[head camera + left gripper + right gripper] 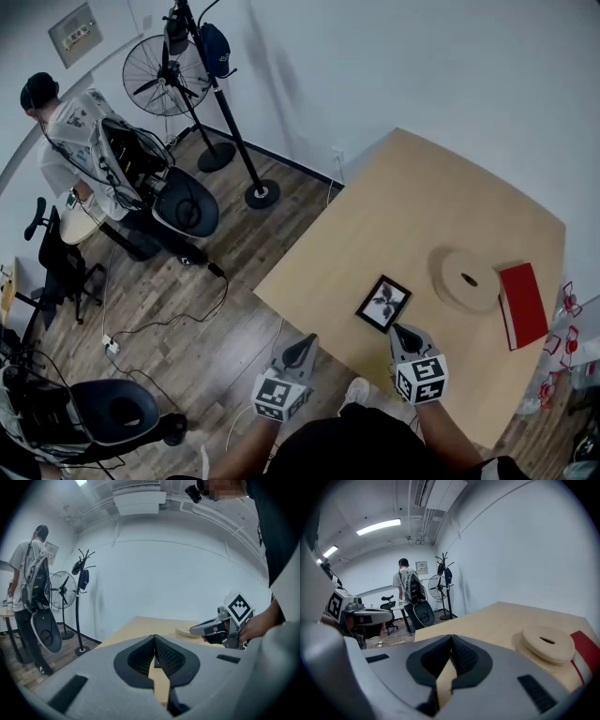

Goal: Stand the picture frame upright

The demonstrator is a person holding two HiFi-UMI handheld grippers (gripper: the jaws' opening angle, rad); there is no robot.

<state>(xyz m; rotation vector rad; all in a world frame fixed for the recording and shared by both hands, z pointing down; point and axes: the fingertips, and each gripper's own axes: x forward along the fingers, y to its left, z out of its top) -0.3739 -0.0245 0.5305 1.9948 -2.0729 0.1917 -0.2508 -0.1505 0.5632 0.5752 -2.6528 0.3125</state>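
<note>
Nearest me: my left gripper [302, 343], jaws together, nothing between them. It hangs just off the near edge of the bench [422, 187], over the floor [187, 309], pointing towards the bench. My guess is it waits there, low and outside, so it can come in from the side.

My right gripper [401, 330] has its jaws together too, and they are empty. The tip is over the bench top, just beside the near corner of the picture frame [383, 303]. I can't tell whether it touches the frame; it looks slightly apart.

The picture frame lies flat and face up, close to the near edge, turned at an angle to that edge. It has a dark border and a pale print with a dark leaf-like shape. It is not standing, so the task has not started. As it lies flat on the top, I judge an edge must be lifted before any grip. Closed jaws suit prying or nudging; they would have to part to clamp the border.

Beyond it, to the right: a round wooden disc [469, 278] with a small slot, and a red book [521, 302] touching or just beside the disc. Both are apart from the frame, leaving room to tip it up.

Far off: a coat stand [220, 103], a fan [164, 75] and a person [80, 131] with their back turned, well away from the bench.
</note>
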